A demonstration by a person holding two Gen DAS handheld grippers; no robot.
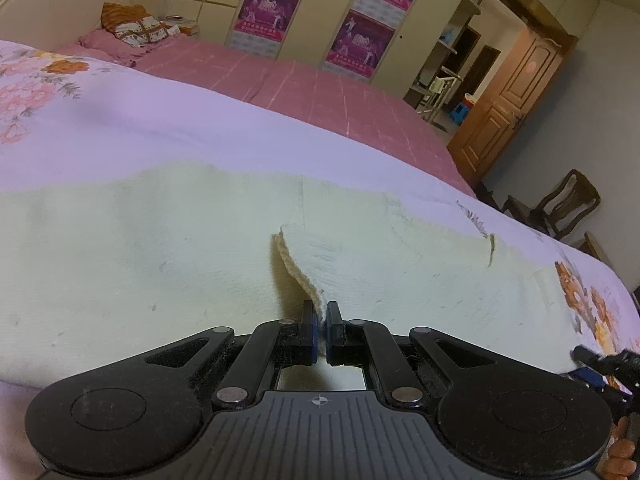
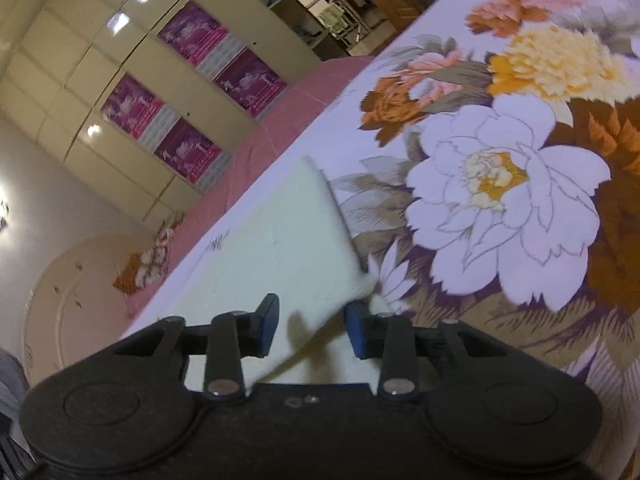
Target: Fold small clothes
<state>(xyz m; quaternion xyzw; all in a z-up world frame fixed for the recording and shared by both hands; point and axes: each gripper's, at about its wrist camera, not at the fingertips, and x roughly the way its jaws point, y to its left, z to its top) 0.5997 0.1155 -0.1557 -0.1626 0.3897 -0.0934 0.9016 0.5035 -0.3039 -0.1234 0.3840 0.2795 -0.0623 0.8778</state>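
A cream knitted garment point(image 1: 168, 248) lies spread flat on a floral bedsheet point(image 1: 120, 128). My left gripper point(image 1: 321, 312) is shut on a raised fold of the garment's edge point(image 1: 298, 268), which stands up in a ridge. In the right wrist view the same cream garment point(image 2: 280, 248) lies on the sheet, with its corner between the fingers of my right gripper point(image 2: 312, 328), which is open. The right gripper's tip also shows in the left wrist view point(image 1: 600, 360) at the far right.
A pink bedspread point(image 1: 320, 92) covers the far half of the bed, with pillows point(image 1: 136, 28) at the headboard. A wardrobe with purple posters point(image 1: 360, 40), a wooden door point(image 1: 516, 92) and chairs point(image 1: 560, 208) stand beyond the bed.
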